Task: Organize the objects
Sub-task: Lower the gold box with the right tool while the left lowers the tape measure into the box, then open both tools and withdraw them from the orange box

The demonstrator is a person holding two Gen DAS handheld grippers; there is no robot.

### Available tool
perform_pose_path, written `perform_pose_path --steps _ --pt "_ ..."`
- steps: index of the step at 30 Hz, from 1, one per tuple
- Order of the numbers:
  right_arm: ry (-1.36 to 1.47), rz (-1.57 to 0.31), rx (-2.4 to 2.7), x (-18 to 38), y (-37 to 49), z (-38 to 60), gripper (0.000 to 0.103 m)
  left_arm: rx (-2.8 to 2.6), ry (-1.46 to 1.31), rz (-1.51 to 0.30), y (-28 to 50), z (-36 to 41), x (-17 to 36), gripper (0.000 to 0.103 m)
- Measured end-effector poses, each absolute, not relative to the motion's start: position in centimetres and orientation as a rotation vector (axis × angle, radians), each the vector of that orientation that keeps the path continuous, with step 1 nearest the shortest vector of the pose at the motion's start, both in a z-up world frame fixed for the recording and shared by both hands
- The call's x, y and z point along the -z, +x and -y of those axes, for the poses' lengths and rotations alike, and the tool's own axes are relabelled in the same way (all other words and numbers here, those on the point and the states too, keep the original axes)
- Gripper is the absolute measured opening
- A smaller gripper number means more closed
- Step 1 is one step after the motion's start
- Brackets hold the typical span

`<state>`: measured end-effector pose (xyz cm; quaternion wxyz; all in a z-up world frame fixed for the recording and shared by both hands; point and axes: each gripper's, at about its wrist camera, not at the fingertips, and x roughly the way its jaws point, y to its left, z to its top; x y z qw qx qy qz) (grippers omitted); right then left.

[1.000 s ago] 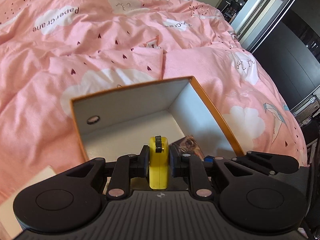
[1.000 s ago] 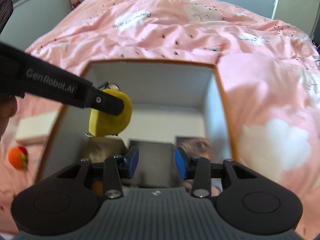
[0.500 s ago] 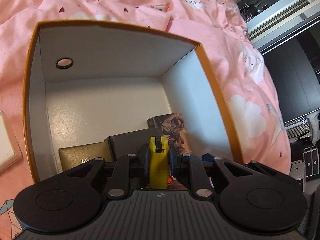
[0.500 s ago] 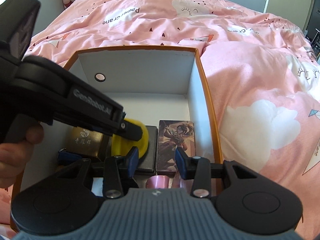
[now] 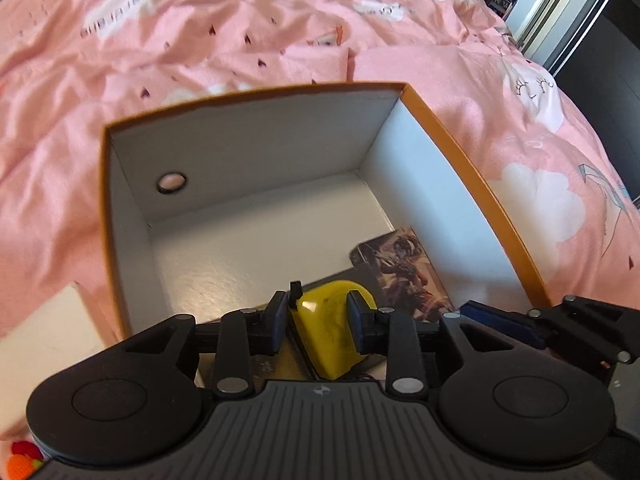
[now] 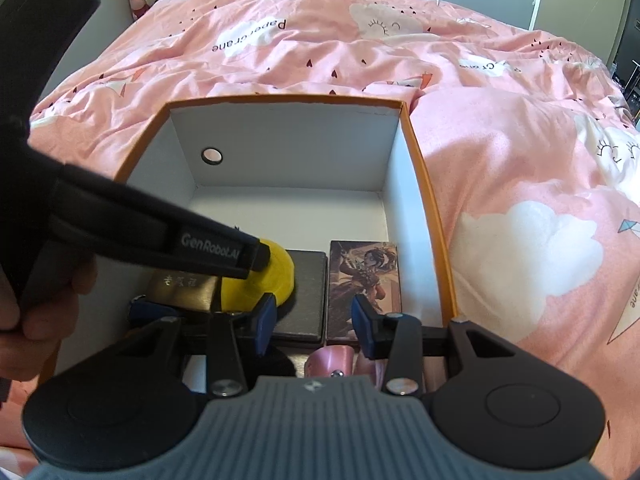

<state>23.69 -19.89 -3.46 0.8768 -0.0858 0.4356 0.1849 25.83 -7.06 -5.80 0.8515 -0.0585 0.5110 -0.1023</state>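
An orange box (image 5: 460, 152) with white inner walls lies open on the bed. Inside it a yellow tape measure (image 5: 332, 332) rests tilted on a dark flat case (image 6: 308, 292). My left gripper (image 5: 318, 320) straddles the tape measure; its jaws are opening and the pads stand off it. In the right wrist view the left gripper's finger (image 6: 216, 252) reaches in from the left over the tape measure (image 6: 276, 280). My right gripper (image 6: 312, 324) hangs open above the near end of the box (image 6: 424, 184), holding nothing.
Also in the box are an illustrated card box (image 6: 364, 280), a gold box (image 6: 180, 288) and a pink object (image 6: 332, 362). A hand (image 6: 40, 312) holds the left gripper. A white sheet (image 5: 44, 328) and an orange ball (image 5: 24, 464) lie left of the box.
The left gripper carried the tape measure down into the box, then its jaws parted and the tape measure tipped over onto the dark case. The right gripper stayed in place.
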Motion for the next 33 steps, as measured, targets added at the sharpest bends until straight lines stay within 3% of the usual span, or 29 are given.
perform_pose_path --steps 8,21,33 --pt "-0.189 -0.852 -0.398 2.0 21.5 19.2 0.049 0.213 -0.155 -0.904 21.5 6.4 2.1 0.046" --pt "-0.172 -0.748 -0.411 -1.0 17.0 16.9 0.055 0.179 -0.097 -0.729 15.0 3.2 -2.2 0.048" --pt "-0.165 -0.710 -0.535 -2.5 13.8 11.7 0.059 0.044 -0.101 -0.721 10.5 -2.5 -2.5 0.049"
